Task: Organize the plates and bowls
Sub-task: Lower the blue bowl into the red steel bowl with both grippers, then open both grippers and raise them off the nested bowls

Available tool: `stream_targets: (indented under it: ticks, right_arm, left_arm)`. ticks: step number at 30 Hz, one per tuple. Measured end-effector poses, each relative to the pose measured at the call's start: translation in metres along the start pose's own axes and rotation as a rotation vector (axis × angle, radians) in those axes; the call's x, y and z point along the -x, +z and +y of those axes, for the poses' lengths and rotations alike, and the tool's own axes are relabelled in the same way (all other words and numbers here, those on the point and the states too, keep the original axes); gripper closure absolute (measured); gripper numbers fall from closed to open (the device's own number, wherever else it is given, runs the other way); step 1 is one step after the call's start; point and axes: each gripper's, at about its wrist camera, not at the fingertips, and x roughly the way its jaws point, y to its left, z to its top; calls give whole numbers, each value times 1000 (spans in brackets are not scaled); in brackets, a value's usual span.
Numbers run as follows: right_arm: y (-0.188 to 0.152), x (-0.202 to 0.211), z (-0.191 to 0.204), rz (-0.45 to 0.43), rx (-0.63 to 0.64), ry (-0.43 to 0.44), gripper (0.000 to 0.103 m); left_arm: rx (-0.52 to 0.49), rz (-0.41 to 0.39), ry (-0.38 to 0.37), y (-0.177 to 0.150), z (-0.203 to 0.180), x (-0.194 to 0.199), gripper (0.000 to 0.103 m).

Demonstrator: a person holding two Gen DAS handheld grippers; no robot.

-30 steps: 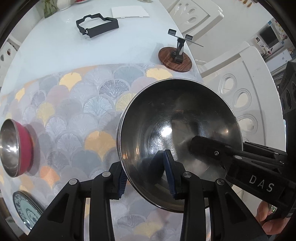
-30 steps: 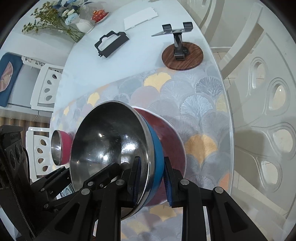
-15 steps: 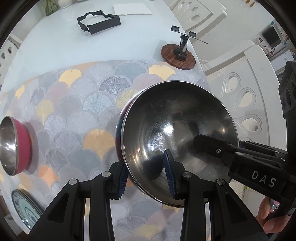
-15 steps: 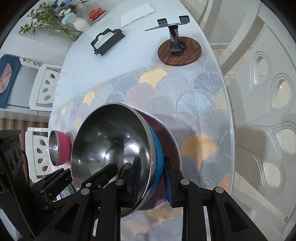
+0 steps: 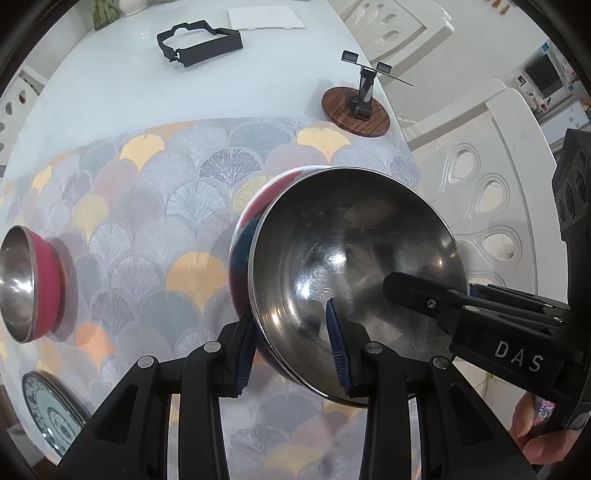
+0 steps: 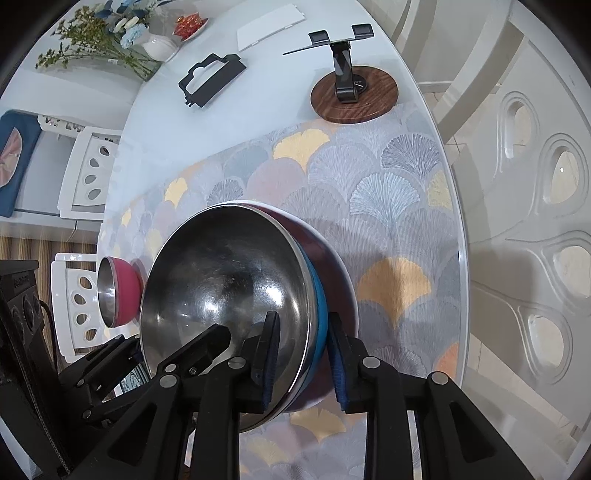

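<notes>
A steel bowl with a blue outside (image 5: 354, 251) (image 6: 225, 291) sits nested in a larger dark red bowl (image 6: 332, 258) on the patterned mat. My left gripper (image 5: 291, 349) straddles the near rim of the stacked bowls, its jaws apart and looser than before. My right gripper (image 6: 301, 360) is shut on the blue bowl's rim, one finger inside, one outside. A small pink bowl (image 5: 26, 284) (image 6: 120, 291) stands at the left. A blue-patterned plate (image 5: 51, 417) lies at the lower left.
A phone stand on a round wooden base (image 5: 356, 110) (image 6: 354, 92) stands at the back. A black plastic frame (image 5: 199, 48), a white card (image 6: 269, 27) and a flower vase (image 6: 159, 46) lie further back. White chairs (image 6: 535, 184) flank the table edge.
The blue bowl has been lowered and levelled into the red bowl. My left gripper's jaws have widened around the rim.
</notes>
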Motion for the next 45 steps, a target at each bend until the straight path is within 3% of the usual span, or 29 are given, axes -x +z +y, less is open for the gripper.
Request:
stream_targets:
  ticks: [36, 45]
  right_arm:
    - [-17, 27, -5, -58, -36, 70, 70]
    - [-20, 35, 0, -87, -51, 86, 67]
  left_arm:
    - [3, -24, 3, -11, -2, 24, 69]
    - [61, -33, 35, -28, 32, 46, 68]
